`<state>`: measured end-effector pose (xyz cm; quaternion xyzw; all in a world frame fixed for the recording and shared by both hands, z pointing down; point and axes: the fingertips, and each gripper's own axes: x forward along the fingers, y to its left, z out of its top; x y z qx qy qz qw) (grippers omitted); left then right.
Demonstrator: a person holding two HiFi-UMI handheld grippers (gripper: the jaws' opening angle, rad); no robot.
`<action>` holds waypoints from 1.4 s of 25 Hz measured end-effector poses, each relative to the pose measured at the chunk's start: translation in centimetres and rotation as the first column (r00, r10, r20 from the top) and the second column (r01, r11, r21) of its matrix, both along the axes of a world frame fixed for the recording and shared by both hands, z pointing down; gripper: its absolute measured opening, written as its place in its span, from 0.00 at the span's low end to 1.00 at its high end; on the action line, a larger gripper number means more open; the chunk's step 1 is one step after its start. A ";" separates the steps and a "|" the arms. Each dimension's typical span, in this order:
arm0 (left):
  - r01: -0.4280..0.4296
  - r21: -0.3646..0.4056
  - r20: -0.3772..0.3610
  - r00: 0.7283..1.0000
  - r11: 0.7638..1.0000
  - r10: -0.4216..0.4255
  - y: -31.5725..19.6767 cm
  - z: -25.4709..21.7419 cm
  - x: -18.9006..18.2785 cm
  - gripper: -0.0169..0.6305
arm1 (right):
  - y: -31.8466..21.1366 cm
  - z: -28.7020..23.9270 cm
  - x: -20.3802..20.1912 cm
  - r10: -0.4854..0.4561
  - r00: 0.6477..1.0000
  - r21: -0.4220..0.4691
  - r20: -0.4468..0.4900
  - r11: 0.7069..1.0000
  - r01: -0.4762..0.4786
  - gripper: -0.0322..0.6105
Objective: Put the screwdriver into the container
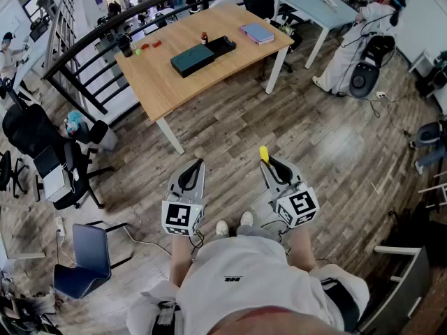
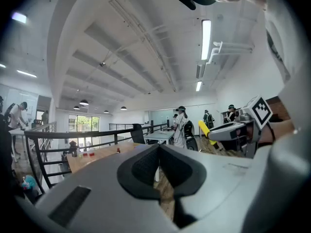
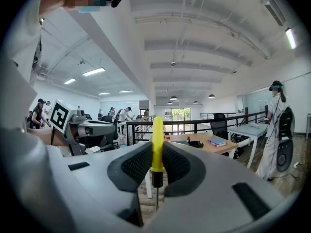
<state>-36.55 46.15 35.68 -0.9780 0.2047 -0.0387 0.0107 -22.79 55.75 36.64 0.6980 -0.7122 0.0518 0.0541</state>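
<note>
My right gripper [image 1: 269, 163] is shut on a yellow-handled screwdriver [image 1: 263, 153]. In the right gripper view the screwdriver [image 3: 157, 147] stands upright between the pads, handle up and metal shaft down. My left gripper [image 1: 196, 166] is shut with nothing in it. Both are held at waist height over the wooden floor, well short of the wooden table [image 1: 174, 82]. On that table lie a black open container [image 1: 223, 45] and a dark teal box [image 1: 192, 59] beside it. The left gripper view shows the right gripper [image 2: 214, 132] with the yellow handle [image 2: 203, 129] sticking out.
A blue book [image 1: 258, 32], a small red-capped bottle [image 1: 204, 38] and red bits [image 1: 155, 45] share the table. A black railing [image 1: 91, 54] runs behind it. Office chairs [image 1: 42, 145] stand left, a blue chair [image 1: 89, 255] near my feet. A person in white [image 1: 353, 44] stands far right.
</note>
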 end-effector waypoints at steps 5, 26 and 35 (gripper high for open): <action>-0.027 0.006 -0.003 1.000 1.000 0.027 0.5 -0.1 0.7 0.04 | -0.4 -0.3 0.3 0.012 1.000 0.003 -0.024 1.000 -0.012 0.14; -0.105 0.011 0.001 0.994 0.994 0.105 -6.8 1.7 4.5 0.04 | -7.4 2.0 2.6 0.082 0.996 -0.012 -0.018 0.997 -0.082 0.14; -0.068 0.022 0.021 0.997 0.997 0.068 -13.5 0.9 11.6 0.04 | -15.0 1.2 9.8 0.035 0.999 -0.008 -0.034 0.999 -0.035 0.14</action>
